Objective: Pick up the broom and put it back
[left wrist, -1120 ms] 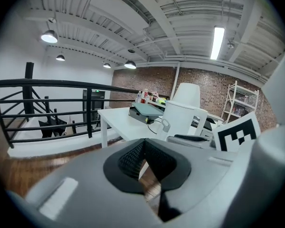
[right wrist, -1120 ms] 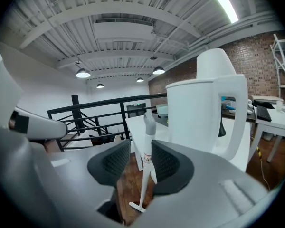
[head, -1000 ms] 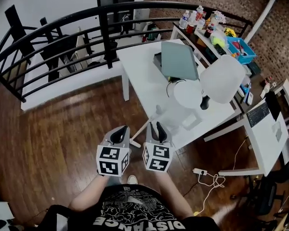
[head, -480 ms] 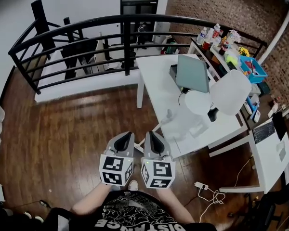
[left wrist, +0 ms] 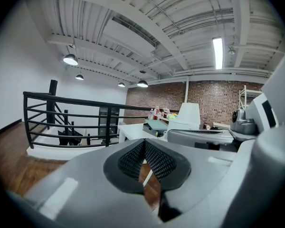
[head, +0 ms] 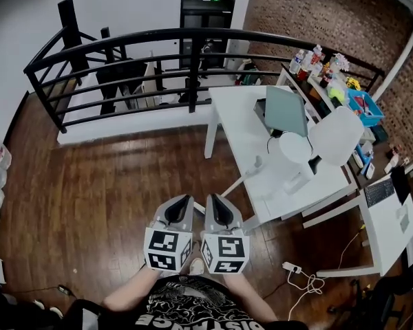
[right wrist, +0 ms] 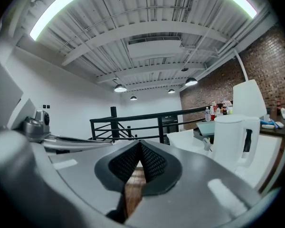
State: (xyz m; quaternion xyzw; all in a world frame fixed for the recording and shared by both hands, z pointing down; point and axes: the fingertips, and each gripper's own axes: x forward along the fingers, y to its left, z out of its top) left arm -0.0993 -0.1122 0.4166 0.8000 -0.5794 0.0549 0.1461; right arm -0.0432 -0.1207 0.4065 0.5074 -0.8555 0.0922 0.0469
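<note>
The 2 tools, left gripper (head: 184, 201) and right gripper (head: 213, 201), sit side by side with jaws pressed together on nothing, seemingly just in transit, while a thin white stick (head: 235, 183), possibly the broom's handle, leans on the white table (head: 237, 126) just ahead of them.

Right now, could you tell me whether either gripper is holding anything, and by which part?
Nothing is held: the left gripper and the right gripper both have their jaws closed together, with nothing between them.

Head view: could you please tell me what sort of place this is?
Probably a loft-style office on a mezzanine: a black railing edging a wooden floor, a white desk, a brick wall.
</note>
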